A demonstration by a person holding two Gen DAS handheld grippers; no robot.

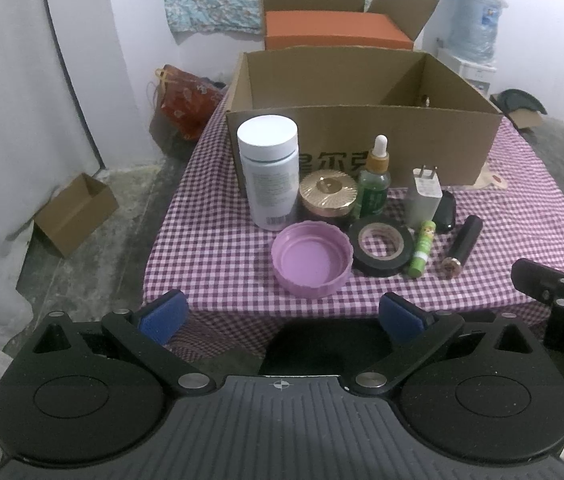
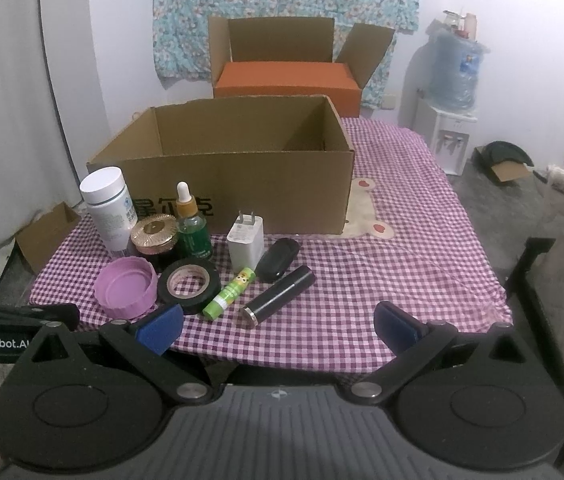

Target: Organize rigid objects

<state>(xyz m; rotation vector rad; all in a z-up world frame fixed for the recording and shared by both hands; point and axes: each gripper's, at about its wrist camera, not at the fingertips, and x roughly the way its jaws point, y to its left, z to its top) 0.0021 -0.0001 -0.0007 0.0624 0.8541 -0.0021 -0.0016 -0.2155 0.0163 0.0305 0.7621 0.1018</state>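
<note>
An open cardboard box point(image 1: 361, 136) point(image 2: 242, 184) stands on the checked table. In front of it stand a white bottle point(image 1: 269, 168) point(image 2: 108, 208), a gold-lidded jar point(image 1: 327, 196) point(image 2: 154, 234), a green dropper bottle point(image 1: 375, 184) point(image 2: 193, 228) and a white charger point(image 1: 423, 200) point(image 2: 245, 246). Nearer lie a purple lid point(image 1: 311, 258) point(image 2: 126, 288), a black tape roll point(image 1: 381, 246) point(image 2: 190, 284), a green glue stick point(image 1: 421, 248) point(image 2: 230, 292), a black oval case point(image 1: 445, 210) point(image 2: 280, 264) and a black tube point(image 1: 461, 246) point(image 2: 280, 296). My left gripper point(image 1: 282, 316) and right gripper point(image 2: 278, 326) are open and empty at the table's front edge.
An orange box inside an open carton point(image 1: 337, 32) point(image 2: 287, 84) stands behind. A small cardboard box point(image 1: 76, 212) and a red bag point(image 1: 186, 100) lie on the floor at left. A water dispenser point(image 2: 451, 92) stands at the right wall.
</note>
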